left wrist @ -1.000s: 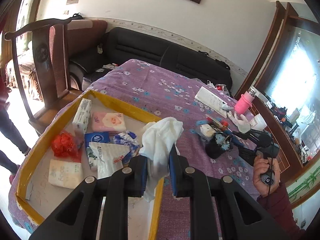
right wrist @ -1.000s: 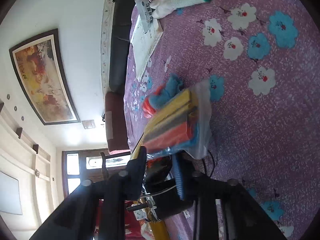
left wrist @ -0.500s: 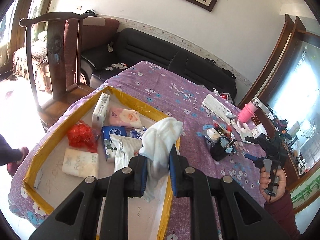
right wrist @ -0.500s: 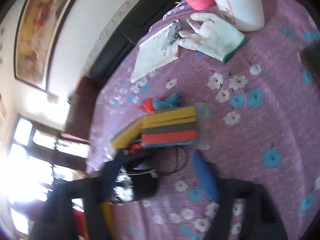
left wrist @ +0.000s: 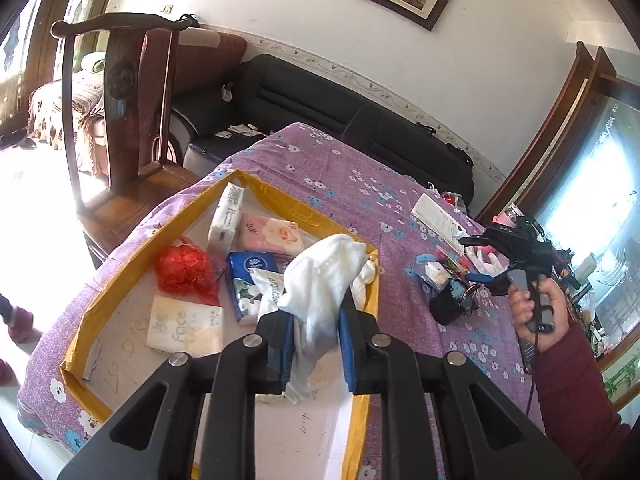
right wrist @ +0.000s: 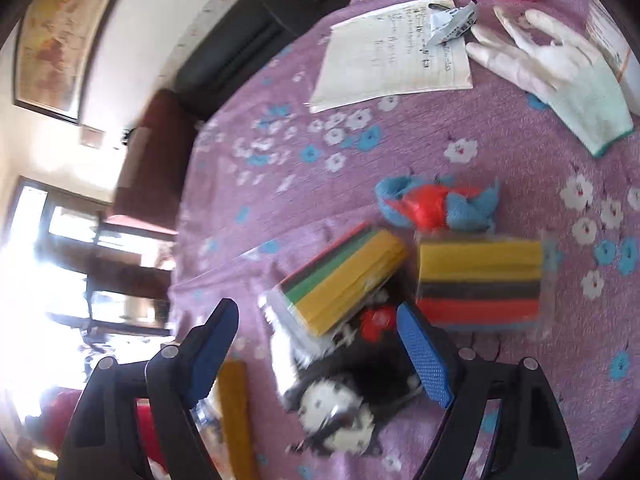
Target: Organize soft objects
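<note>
Jaws: left gripper (left wrist: 315, 344) clamped on white cloth (left wrist: 324, 276), hanging over yellow-rimmed box (left wrist: 120, 268) w/ tissue packs (left wrist: 184, 326). Right gripper (right wrist: 316, 344) has spread wide since a sec ago, above sponge packs (right wrist: 478, 280) & black plush (right wrist: 352, 384) — prob. next pick.

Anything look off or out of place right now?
One thing: the white cloth in the left claw hangs over the yellow box rim, not yet inside with the tissue packs. Nothing is spilled or damaged.
</note>
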The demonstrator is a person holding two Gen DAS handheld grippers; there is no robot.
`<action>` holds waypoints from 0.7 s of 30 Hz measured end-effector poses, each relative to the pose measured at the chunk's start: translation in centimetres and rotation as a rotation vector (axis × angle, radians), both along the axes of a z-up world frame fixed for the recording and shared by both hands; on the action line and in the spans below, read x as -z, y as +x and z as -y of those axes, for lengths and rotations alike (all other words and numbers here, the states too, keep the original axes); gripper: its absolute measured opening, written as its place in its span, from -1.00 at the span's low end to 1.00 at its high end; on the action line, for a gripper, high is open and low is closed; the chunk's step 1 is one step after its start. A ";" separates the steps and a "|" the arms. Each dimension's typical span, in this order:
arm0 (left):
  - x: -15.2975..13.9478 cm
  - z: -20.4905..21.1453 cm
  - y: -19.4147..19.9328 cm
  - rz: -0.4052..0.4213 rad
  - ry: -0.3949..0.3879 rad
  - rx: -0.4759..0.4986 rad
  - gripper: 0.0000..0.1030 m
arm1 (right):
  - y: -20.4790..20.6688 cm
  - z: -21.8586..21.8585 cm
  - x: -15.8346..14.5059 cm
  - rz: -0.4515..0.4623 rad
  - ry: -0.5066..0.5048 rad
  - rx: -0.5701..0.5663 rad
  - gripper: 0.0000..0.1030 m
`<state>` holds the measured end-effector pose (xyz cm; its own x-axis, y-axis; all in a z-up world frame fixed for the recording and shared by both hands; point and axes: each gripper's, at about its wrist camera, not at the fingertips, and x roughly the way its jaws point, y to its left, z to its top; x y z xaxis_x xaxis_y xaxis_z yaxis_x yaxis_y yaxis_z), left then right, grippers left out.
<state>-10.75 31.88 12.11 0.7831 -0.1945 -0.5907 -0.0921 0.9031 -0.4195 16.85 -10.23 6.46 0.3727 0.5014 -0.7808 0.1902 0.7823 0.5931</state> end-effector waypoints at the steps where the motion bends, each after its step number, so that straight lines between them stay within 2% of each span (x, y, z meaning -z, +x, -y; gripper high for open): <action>1: 0.2 -0.2 0.1 -0.006 -0.001 0.000 -0.66 | 0.6 -0.2 0.5 -0.020 -0.002 0.001 0.64; 3: 0.5 -0.5 0.2 -0.014 -0.002 -0.003 -0.66 | 1.8 -0.4 1.6 -0.052 0.023 0.022 0.62; 5: 0.8 -0.9 0.4 -0.020 -0.006 -0.007 -0.66 | 2.9 -0.9 2.0 -0.054 -0.001 0.035 0.52; 6: 0.9 -1.0 0.5 -0.024 -0.003 -0.010 -0.66 | 3.2 -1.2 2.2 -0.051 -0.012 0.035 0.16; 7: 0.9 -1.2 0.5 -0.026 -0.003 -0.014 -0.66 | 3.5 -1.4 2.5 -0.052 -0.013 0.034 -0.37; 8: 1.0 -1.4 0.4 -0.027 -0.006 -0.016 -0.66 | 3.9 -1.8 2.7 -0.058 -0.006 0.033 -0.50; 14: 1.4 -2.4 0.0 -0.039 -0.017 -0.049 -0.66 | 4.0 -2.3 2.6 -0.010 -0.030 0.016 -0.86; 19: 0.9 -2.8 -0.6 -0.028 -0.011 -0.071 -0.66 | 3.4 -3.1 -0.2 0.082 -0.036 -0.007 -0.90; 21: 0.8 -2.8 -0.8 -0.023 -0.008 -0.073 -0.66 | 3.1 -3.9 -1.4 0.110 -0.088 -0.027 -0.89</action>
<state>-11.52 34.65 11.35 0.7817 -0.1426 -0.6071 -0.1669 0.8902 -0.4239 19.99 -6.36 7.89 0.4460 0.4441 -0.7771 0.1056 0.8360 0.5384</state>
